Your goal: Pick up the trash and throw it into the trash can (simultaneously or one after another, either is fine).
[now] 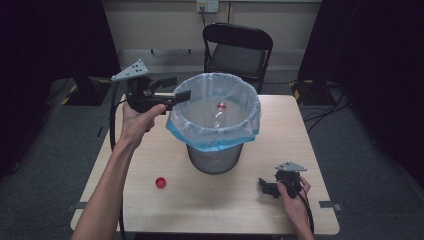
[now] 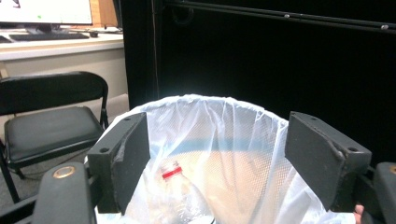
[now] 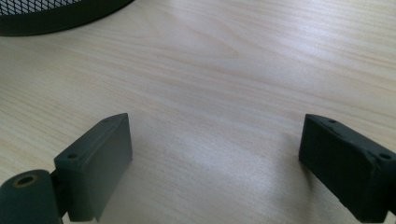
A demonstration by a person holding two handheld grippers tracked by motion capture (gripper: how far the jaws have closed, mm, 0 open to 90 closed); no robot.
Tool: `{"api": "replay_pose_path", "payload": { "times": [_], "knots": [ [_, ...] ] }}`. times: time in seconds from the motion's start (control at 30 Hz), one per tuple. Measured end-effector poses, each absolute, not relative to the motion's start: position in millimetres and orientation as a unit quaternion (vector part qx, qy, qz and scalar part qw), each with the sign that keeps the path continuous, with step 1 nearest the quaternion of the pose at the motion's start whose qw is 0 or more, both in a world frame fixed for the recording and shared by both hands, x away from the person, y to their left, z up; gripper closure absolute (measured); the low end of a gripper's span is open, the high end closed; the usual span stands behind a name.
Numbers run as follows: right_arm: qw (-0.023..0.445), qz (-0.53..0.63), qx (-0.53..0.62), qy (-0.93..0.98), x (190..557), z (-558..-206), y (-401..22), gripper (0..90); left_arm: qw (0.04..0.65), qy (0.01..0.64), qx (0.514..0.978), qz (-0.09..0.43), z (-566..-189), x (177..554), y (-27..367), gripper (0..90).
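L claw released over bin; bottle inside, label unreadable. R claw released.

The right tongs hang low over the pale wooden surface, their two black jaws standing wide apart with nothing but bare wood grain between them. At the top left edge sits the dark mesh base of a bin, resting on the surface well beyond the jaws.

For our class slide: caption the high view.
Open left gripper at the lined bin's rim, bottle inside, red cap on table.
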State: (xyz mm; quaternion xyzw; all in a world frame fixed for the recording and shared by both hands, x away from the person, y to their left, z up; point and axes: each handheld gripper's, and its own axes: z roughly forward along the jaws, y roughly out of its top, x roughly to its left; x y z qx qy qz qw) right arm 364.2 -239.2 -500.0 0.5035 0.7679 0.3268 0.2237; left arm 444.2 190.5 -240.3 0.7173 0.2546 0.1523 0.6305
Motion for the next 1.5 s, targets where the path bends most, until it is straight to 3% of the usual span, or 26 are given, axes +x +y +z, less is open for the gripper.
{"api": "replay_pose_path", "payload": {
  "times": [0.5,0.63,0.93,1.5],
  "knots": [
    [0.224,0.327,0.504,0.768,364,-500,-239,8.8,0.619,0.281,0.713,0.171,-253,433,229,22.7],
    [0.224,0.327,0.504,0.768,364,-500,-239,8.8,0.638,0.285,0.699,0.152,-258,431,242,22.7],
    [0.224,0.327,0.504,0.768,364,-500,-239,8.8,0.608,0.298,0.712,0.187,-276,418,264,21.3],
    [0.224,0.327,0.504,0.768,364,-500,-239,8.8,0.565,0.328,0.734,0.187,-313,396,295,22.4]
  ]
}}
